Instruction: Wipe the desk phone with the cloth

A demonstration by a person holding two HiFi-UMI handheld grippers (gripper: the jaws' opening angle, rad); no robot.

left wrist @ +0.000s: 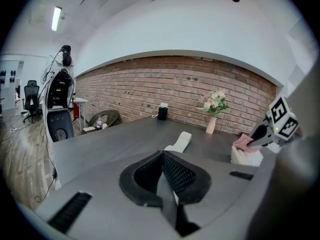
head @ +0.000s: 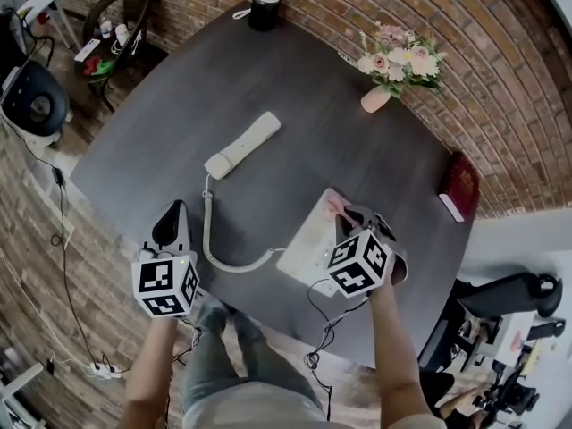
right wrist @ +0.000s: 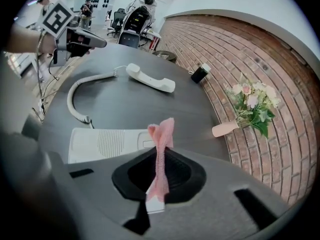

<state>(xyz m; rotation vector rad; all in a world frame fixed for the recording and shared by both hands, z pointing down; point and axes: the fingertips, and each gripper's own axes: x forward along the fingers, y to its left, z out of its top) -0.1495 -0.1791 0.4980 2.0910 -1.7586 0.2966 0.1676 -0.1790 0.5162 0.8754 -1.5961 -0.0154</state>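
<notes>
Handset lies alone in the middle of the desk; the white phone sits by its front edge. Right gripper pinches a pink cloth over it; left gripper, jaws together and empty, hangs at the front-left edge.

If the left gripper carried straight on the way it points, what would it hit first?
Most likely the handset, lying on the table just beyond the left gripper, its jaws shut. Depth is unclear; held high enough, it might pass over it.

Jaws of left gripper together, empty; handset on table beyond.
</notes>
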